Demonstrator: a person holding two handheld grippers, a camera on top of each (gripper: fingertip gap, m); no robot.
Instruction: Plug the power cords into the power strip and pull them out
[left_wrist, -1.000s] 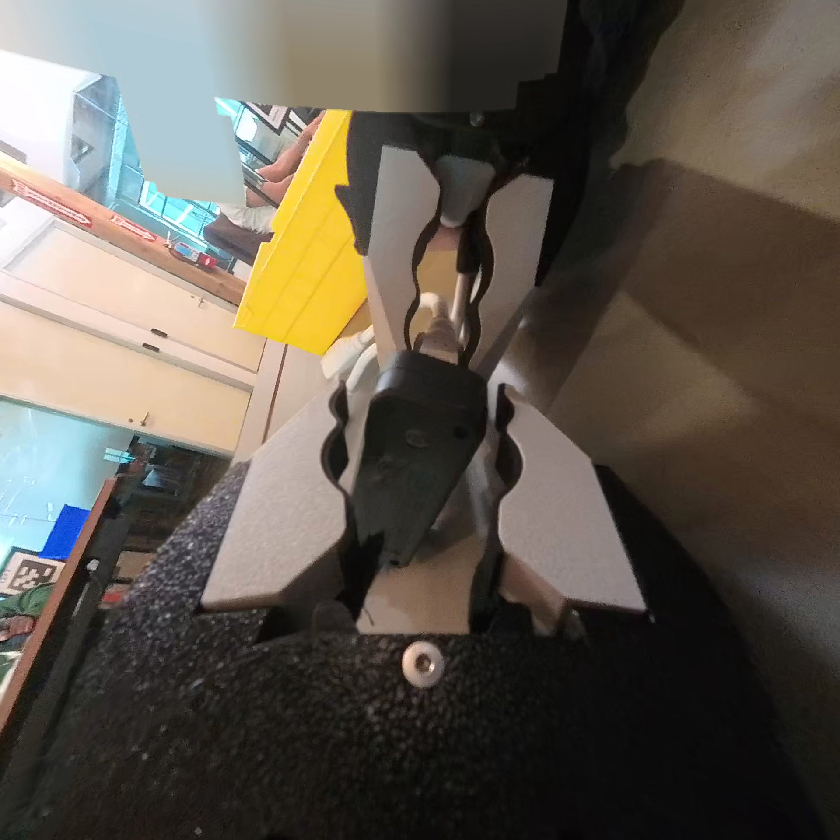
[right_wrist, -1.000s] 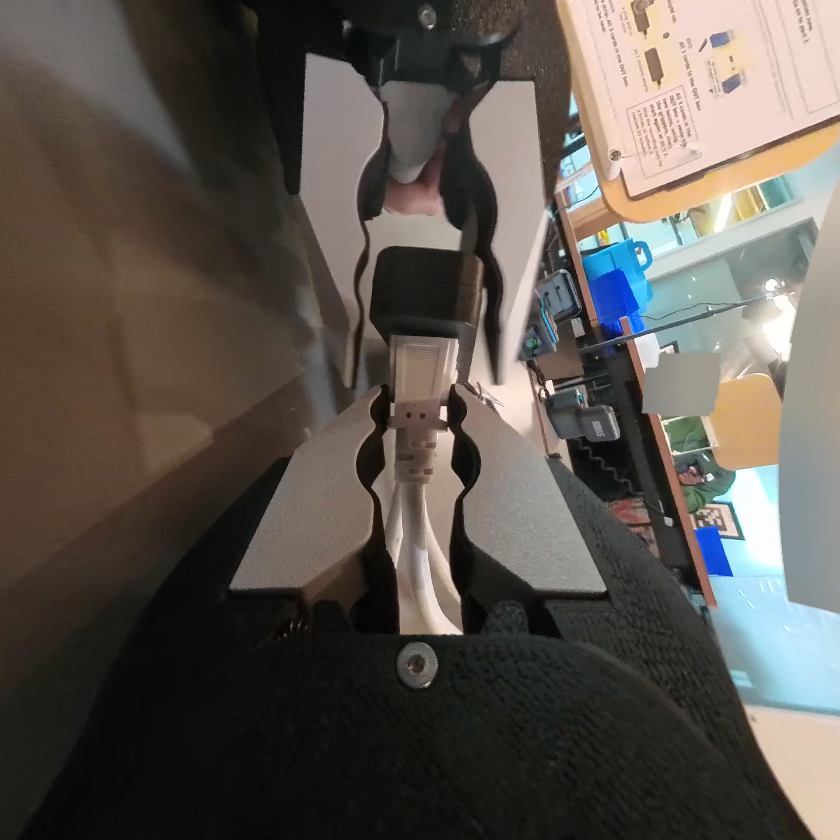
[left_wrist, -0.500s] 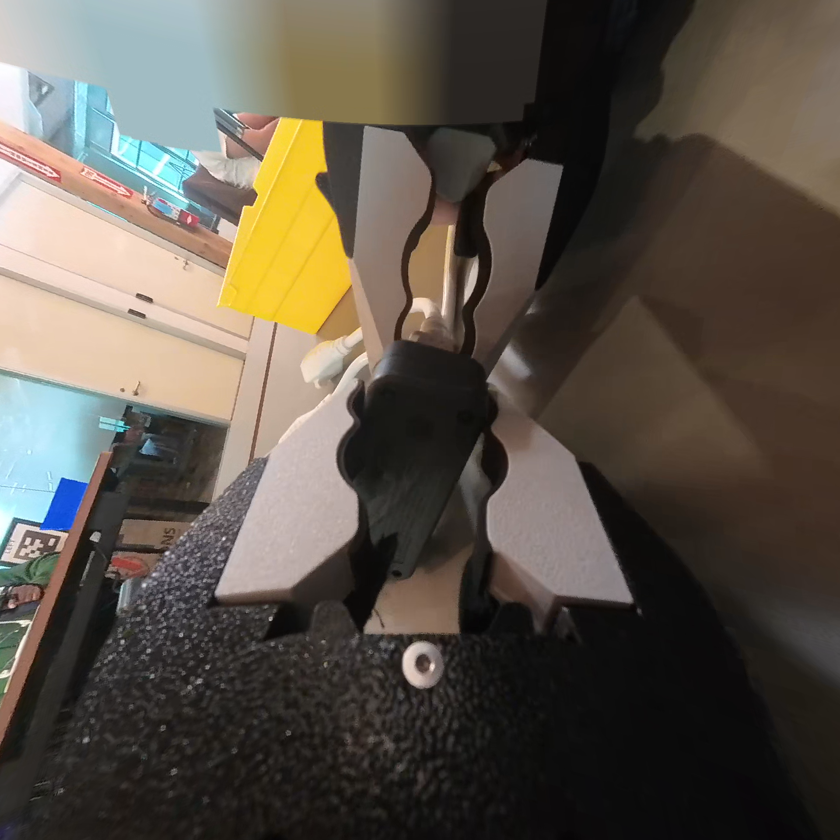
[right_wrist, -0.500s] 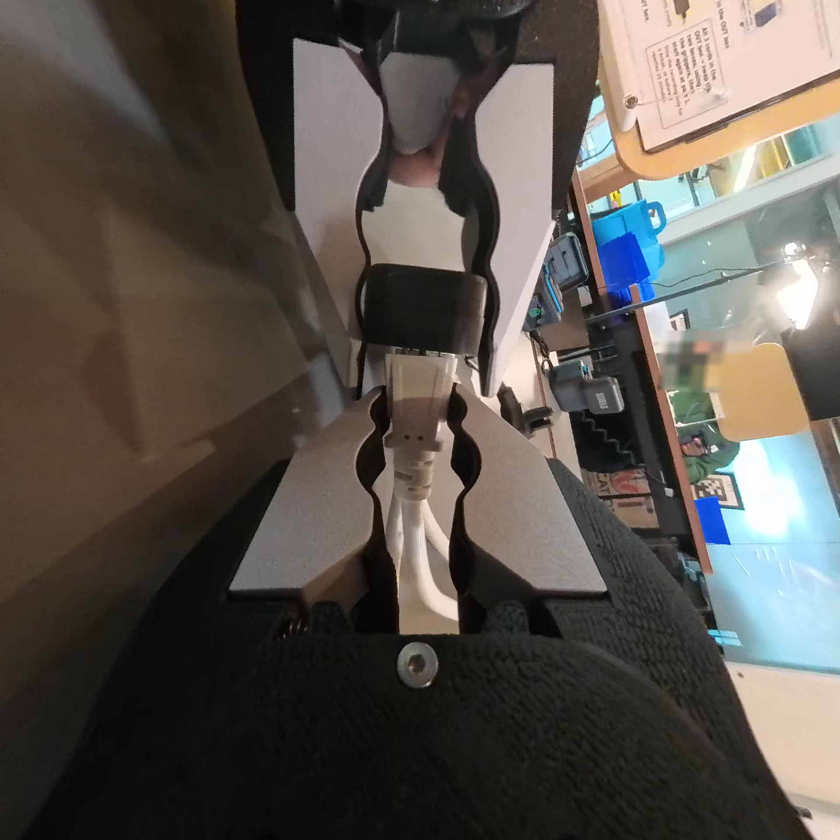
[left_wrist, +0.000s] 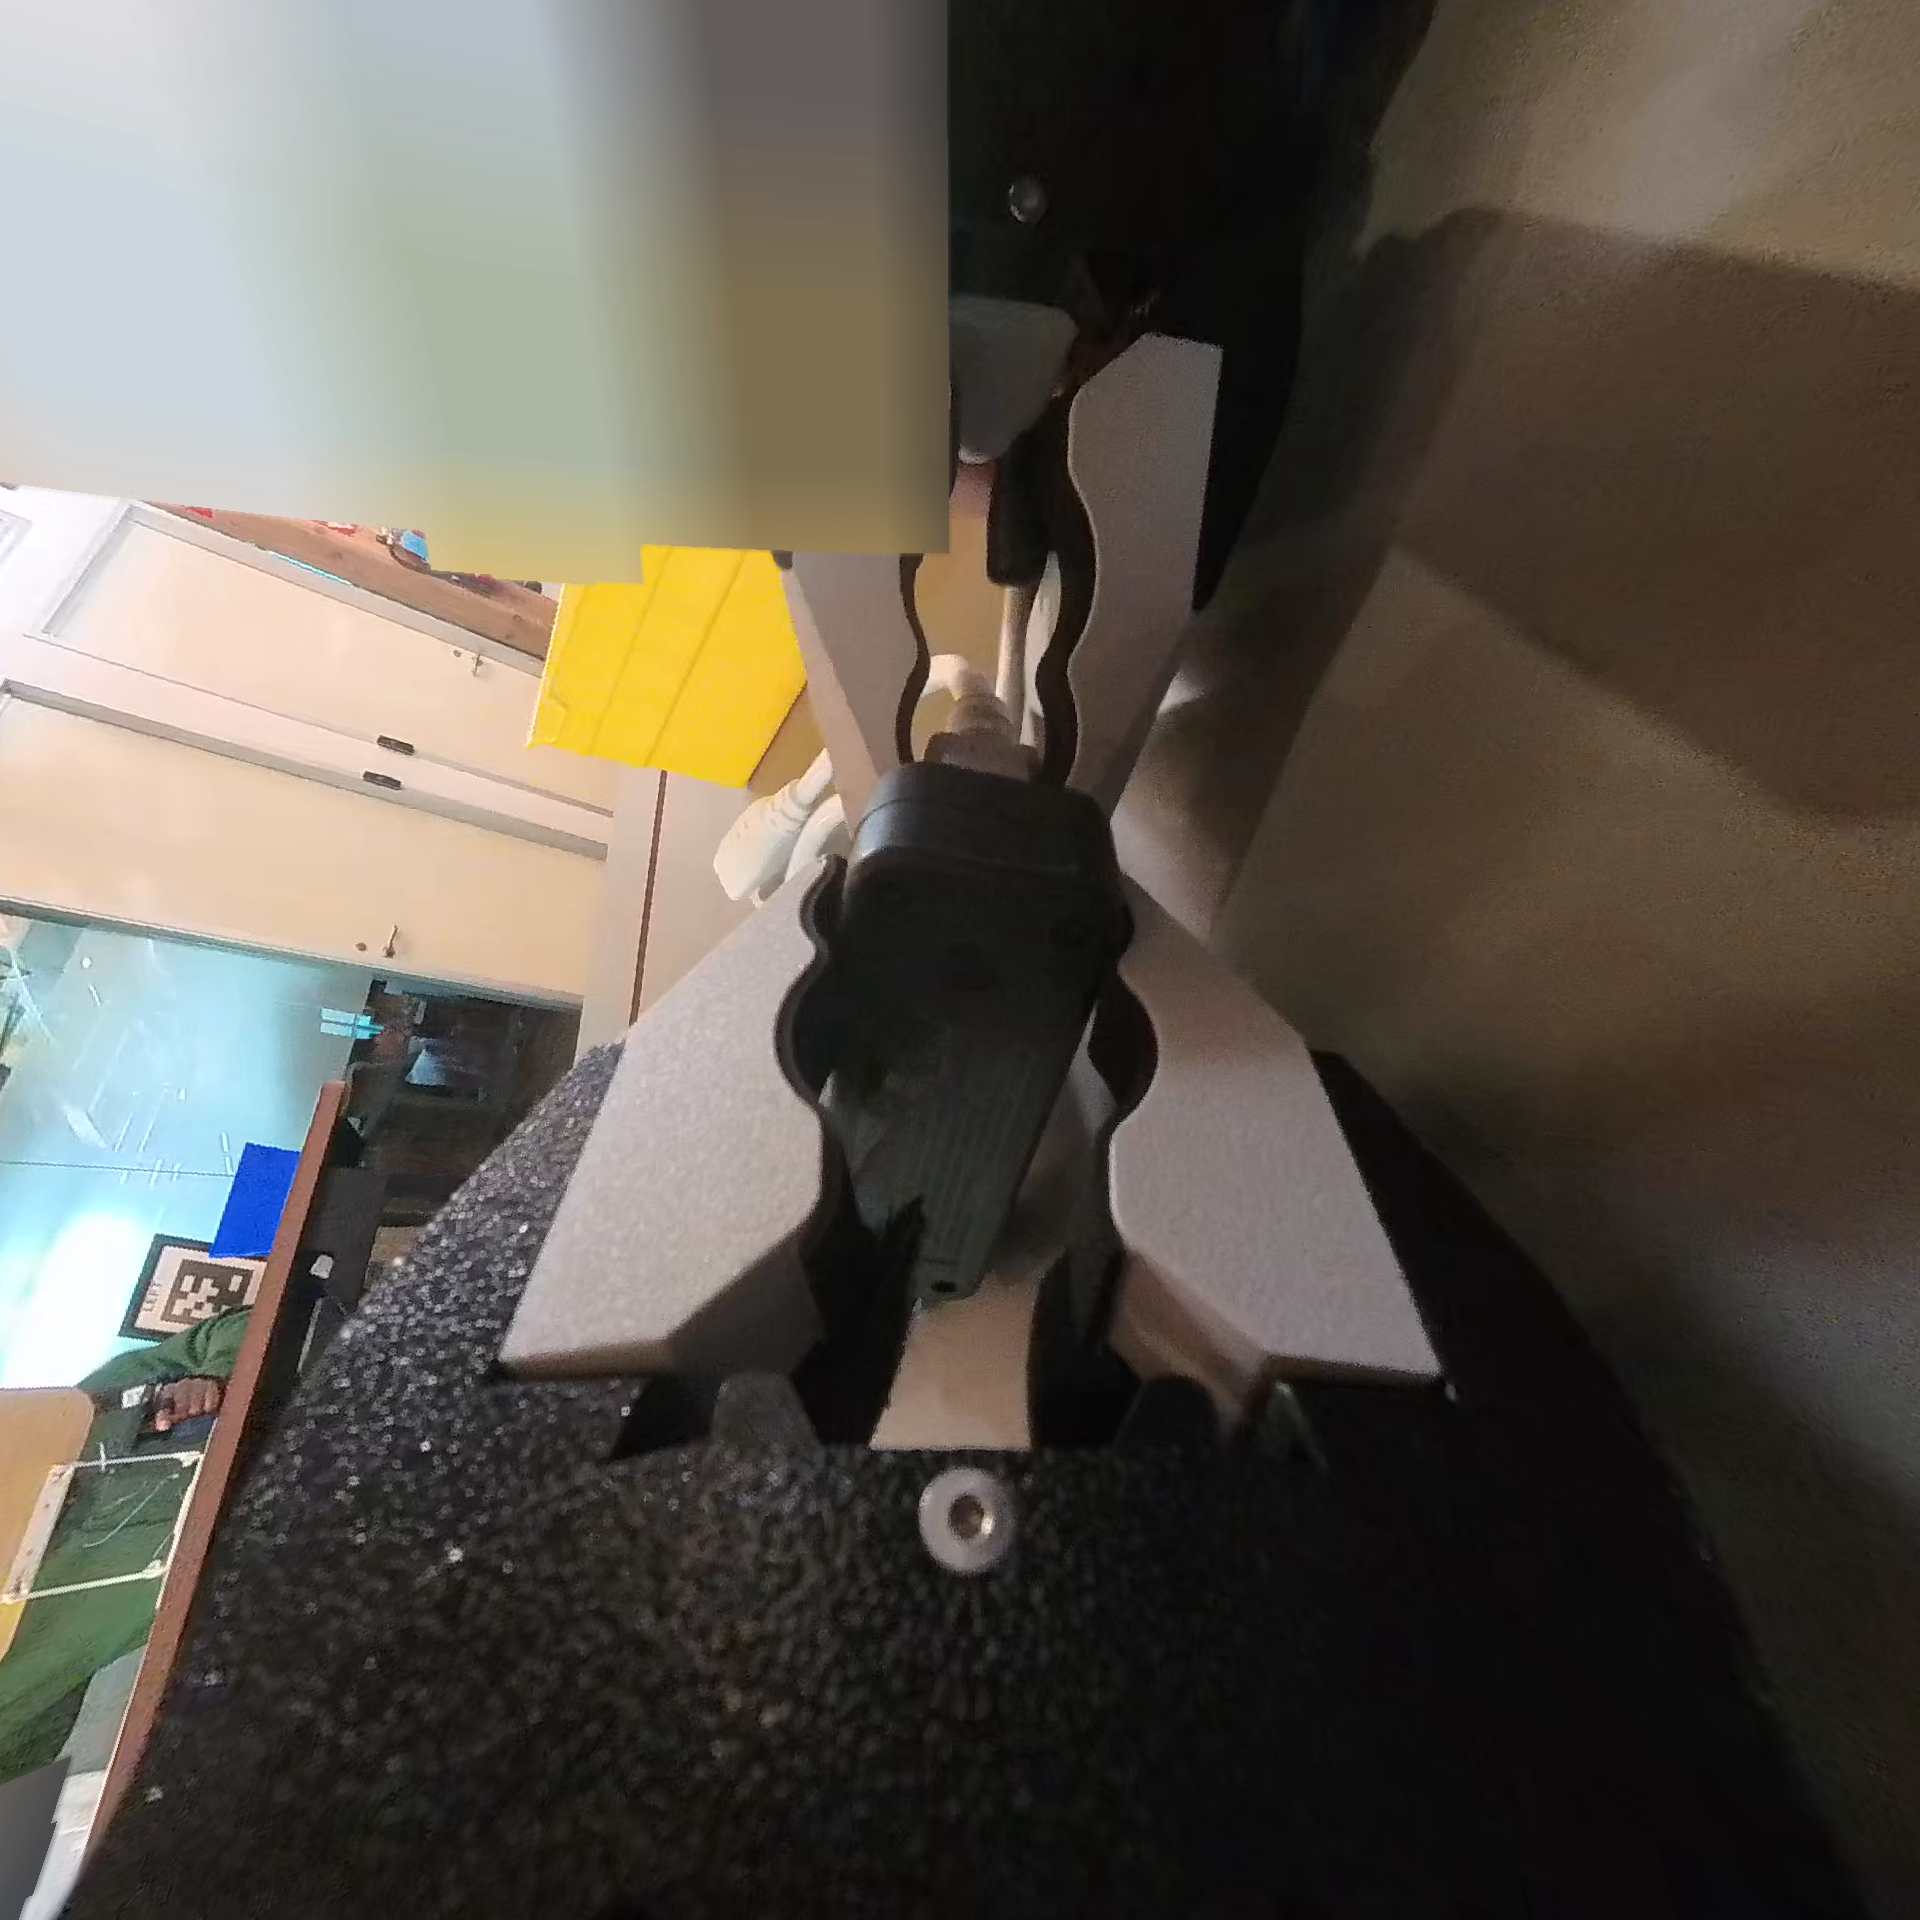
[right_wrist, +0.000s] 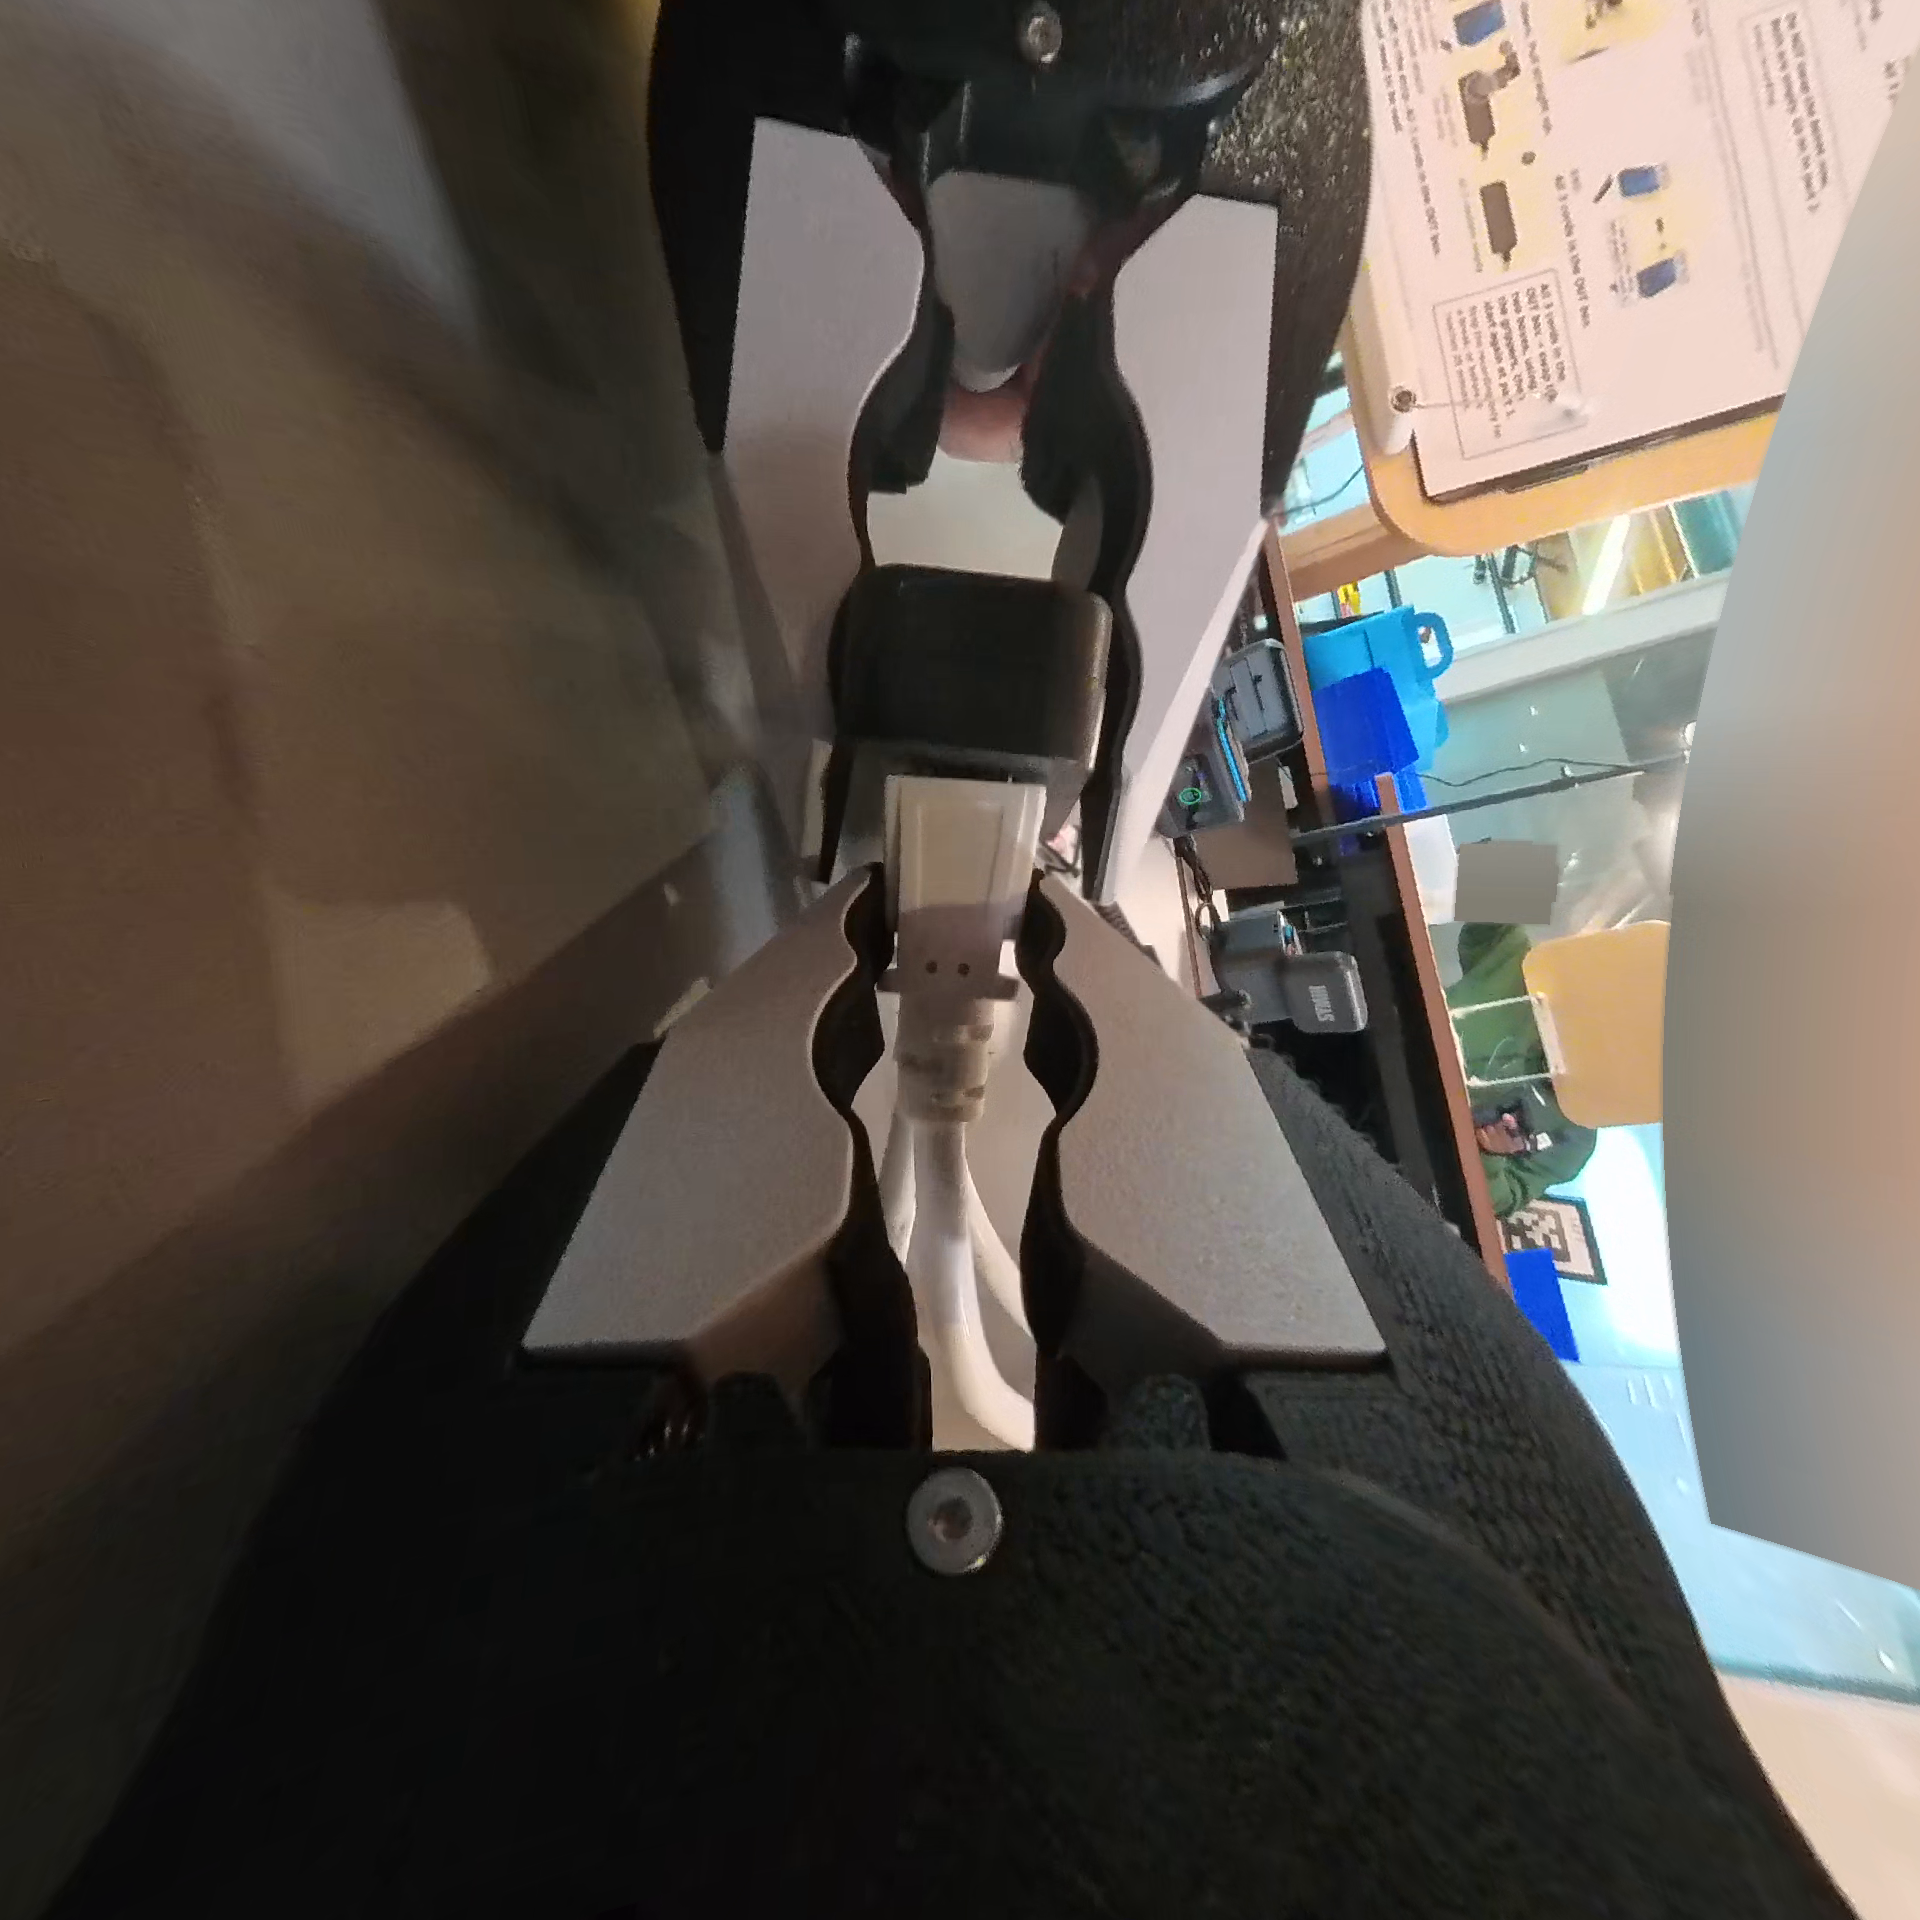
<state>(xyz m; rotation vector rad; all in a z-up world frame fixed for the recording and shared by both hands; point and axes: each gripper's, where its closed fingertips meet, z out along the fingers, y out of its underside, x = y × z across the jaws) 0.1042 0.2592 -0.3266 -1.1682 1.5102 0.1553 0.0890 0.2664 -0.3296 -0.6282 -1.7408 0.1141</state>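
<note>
The left hand-held gripper (left_wrist: 966, 1039) is clamped on a black power block (left_wrist: 961, 977). Facing it from 12 o'clock, the right hand-held gripper (right_wrist: 961, 914) is clamped on the white plug (right_wrist: 961, 862), whose nose sits in the block's face. My judgement: the joining or parting stroke is in hand. The next move calls for a straight push or pull along the shared axis, without twisting.

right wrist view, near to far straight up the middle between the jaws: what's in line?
White cord → white plug, held by the right gripper → black connector block, the plug's far end against it → left gripper facing back, shut on the block.
</note>
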